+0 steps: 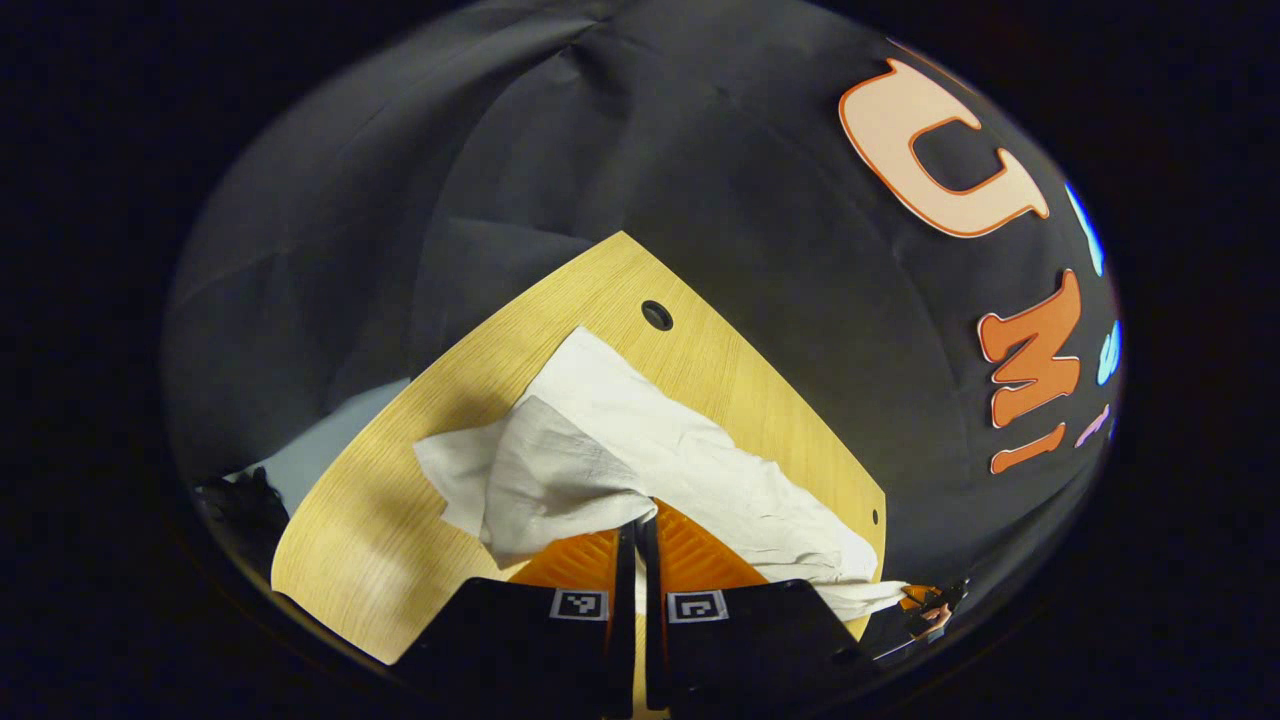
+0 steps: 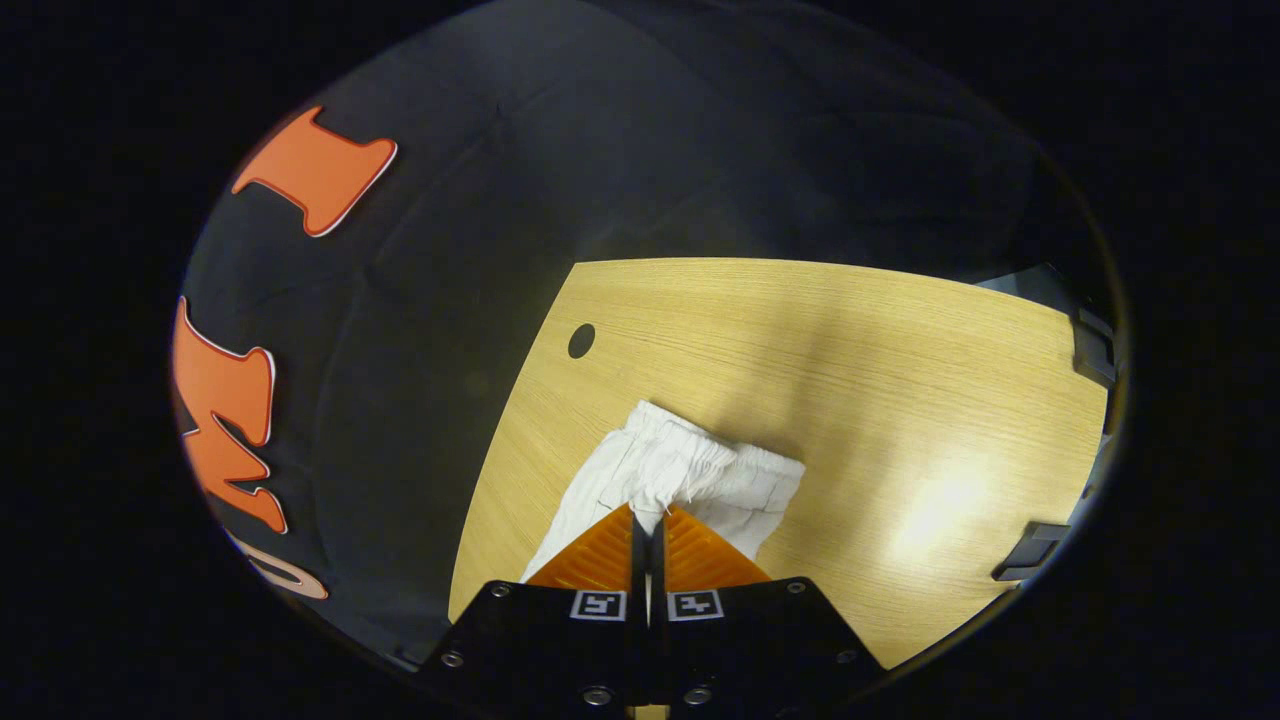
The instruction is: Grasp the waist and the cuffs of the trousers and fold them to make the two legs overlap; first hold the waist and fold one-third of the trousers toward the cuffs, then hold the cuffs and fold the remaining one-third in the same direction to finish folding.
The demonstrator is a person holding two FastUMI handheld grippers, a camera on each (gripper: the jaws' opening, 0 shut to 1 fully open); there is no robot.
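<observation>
The left gripper view is showing you the white cotton trousers [image 1: 680, 450] lying across the light wooden bench [image 1: 400, 520], stretched from the near left toward the far right. Your left claw [image 1: 645, 515] is pressed together, and its two fingers are pinching a fold of the cloth at their tips. One part of the trousers is lifted and folded over there, so a greyish, shaded flap is lying on top of the brighter leg behind it. A small round hole [image 1: 657, 315] in the bench is sitting just beyond the far edge of the cloth. At the lower right edge, where the trousers are ending, a small part of the other gripper is showing, but it is too small to tell more.

In the right gripper view, your right claw [image 2: 648, 520] is also pressed together, and it is pinching the gathered elastic waist [image 2: 690, 465] of the trousers. The waistband is wrinkling around the fingertips. The cloth is resting on the bench near its left edge, well apart from the two dark clamps [image 2: 1030, 550] on the right side.
</observation>
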